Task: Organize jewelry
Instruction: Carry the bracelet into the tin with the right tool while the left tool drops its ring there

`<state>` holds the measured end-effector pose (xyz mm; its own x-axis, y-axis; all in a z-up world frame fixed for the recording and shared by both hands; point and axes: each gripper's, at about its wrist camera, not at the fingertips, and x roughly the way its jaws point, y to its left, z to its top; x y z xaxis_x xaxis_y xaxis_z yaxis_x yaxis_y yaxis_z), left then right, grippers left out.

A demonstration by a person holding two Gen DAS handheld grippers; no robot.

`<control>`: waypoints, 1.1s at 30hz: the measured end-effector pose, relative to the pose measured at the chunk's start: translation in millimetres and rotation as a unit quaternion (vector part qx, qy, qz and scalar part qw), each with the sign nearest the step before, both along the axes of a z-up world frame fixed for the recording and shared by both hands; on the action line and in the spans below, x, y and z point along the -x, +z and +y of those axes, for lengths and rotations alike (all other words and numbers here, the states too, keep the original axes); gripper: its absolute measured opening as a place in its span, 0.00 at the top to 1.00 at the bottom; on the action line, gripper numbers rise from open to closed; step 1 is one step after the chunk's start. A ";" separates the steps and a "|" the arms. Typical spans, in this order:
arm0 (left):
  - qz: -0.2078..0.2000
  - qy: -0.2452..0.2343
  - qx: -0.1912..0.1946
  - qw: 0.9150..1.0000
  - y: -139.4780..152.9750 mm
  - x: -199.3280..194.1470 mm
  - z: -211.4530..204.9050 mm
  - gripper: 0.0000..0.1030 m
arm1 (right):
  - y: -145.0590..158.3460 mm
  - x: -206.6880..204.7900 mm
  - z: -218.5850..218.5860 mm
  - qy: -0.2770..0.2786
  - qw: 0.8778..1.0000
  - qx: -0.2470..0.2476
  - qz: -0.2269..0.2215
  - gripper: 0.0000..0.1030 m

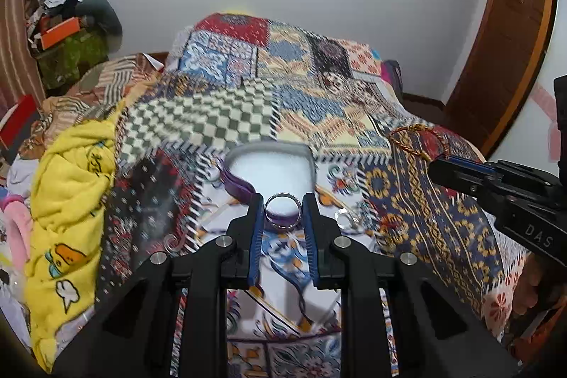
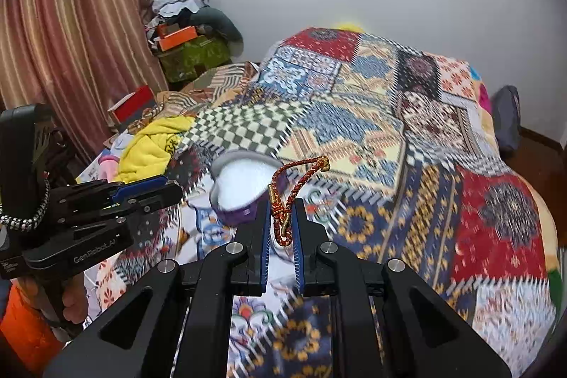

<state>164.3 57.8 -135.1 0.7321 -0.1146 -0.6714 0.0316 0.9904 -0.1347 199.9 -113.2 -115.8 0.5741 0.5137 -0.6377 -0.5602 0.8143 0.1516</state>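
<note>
**Both grippers loaded over the quilt**

Left gripper (image 1: 282, 213) first: its blue pads (image 1: 258, 229) are closed in on a ring (image 1: 282, 212), a silvery band with a purple rim, pinched upright between the tips. Just beyond it sits the box (image 1: 269, 151), heart-shaped, grey-rimmed with a white lining, resting on the quilt (image 1: 319, 87) near the middle. Over to the right gripper (image 2: 281, 222): nearly closed, fingers clamping a red-and-gold braided bracelet (image 2: 297, 176) whose loop arches up above the tips, just right of the box. A clear ring (image 1: 345, 218) lies on the quilt beside the left gripper's right finger.
</note>
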 end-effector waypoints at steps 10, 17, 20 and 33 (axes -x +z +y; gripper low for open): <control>-0.031 0.010 -0.011 0.999 13.9 -23.6 14.6 0.80 | -3.2 -29.2 35.4 0.042 0.999 0.004 0.001 0.90; -0.027 0.002 -0.002 1.000 8.8 -45.8 21.8 0.80 | -19.6 -49.6 60.0 0.076 0.997 0.018 0.026 0.90; -0.013 -0.007 0.009 1.000 2.2 -57.4 25.5 0.80 | -27.8 -56.4 67.0 0.091 0.995 0.025 0.041 0.90; 0.059 -0.040 0.024 0.997 -35.5 -102.5 29.4 0.80 | -57.2 -75.2 82.4 0.117 0.988 0.057 0.088 0.90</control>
